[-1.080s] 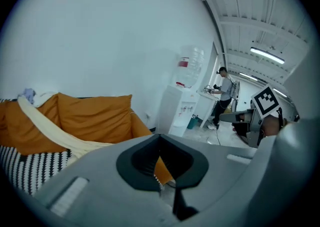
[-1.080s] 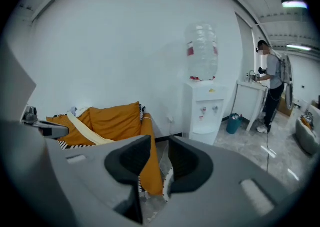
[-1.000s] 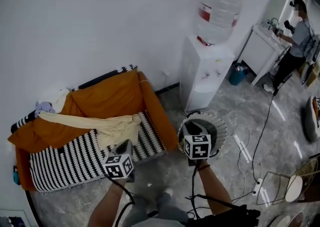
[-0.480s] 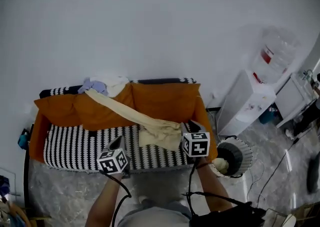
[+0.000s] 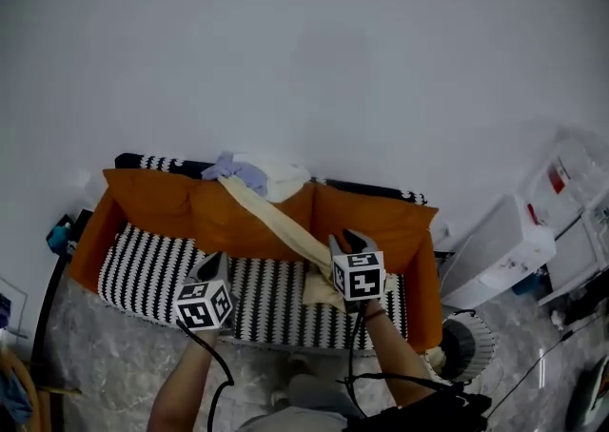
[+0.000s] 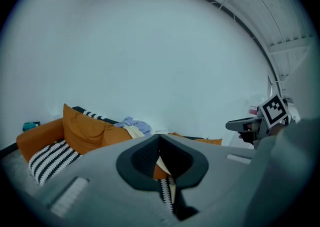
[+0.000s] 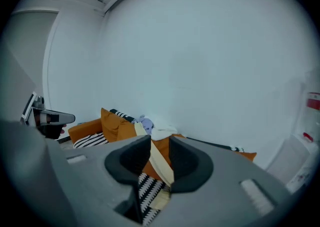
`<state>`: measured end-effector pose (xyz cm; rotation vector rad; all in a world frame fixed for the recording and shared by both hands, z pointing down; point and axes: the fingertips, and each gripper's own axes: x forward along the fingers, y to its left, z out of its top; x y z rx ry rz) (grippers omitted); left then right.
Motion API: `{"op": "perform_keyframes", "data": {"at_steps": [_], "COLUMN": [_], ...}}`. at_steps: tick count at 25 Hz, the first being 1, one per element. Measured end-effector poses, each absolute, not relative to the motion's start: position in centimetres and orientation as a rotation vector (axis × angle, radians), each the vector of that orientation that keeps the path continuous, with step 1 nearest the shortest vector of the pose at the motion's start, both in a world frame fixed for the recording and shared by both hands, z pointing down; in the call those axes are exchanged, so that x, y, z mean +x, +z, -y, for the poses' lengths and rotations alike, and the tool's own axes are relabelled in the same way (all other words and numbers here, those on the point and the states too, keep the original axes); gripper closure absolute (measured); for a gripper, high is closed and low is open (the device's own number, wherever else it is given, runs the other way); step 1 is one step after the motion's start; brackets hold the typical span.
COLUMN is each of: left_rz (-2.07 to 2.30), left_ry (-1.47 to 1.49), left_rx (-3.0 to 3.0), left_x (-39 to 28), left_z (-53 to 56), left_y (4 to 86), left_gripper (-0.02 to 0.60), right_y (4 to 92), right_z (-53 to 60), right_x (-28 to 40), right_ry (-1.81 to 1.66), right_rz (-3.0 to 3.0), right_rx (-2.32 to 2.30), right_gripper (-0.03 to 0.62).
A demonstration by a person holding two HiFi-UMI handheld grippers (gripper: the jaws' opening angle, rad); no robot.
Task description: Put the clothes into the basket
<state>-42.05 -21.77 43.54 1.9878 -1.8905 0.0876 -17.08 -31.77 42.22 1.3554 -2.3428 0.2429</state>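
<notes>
L tool (image 5: 213, 261) pressed together, R tool (image 5: 349, 240) spread — both empty, facing sofa (image 5: 143, 204); cream garment (image 5: 276, 222) at R tool's 11 o'clock, basket (image 5: 468, 350) at its 4

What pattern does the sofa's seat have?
The sofa seat has black and white zigzag stripes, clearest in the head view.
</notes>
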Motion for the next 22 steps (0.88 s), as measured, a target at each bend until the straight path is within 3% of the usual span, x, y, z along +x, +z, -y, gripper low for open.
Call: {"op": "perform_keyframes", "data": {"at_steps": [22], "left_rz": [2.018], "left_ry": [0.154], "left_rx": [1.616], "left_x": [-59.3], "left_z": [36.5], "left_y": [52.8], "left_gripper": [0.586], "right_y": [53.4], "right_z": [58.6], "right_x": [-38.5], "right_ry": [0.323], "right_rz": [2.338], "right_rx": [1.052], "right_gripper": [0.474]}}
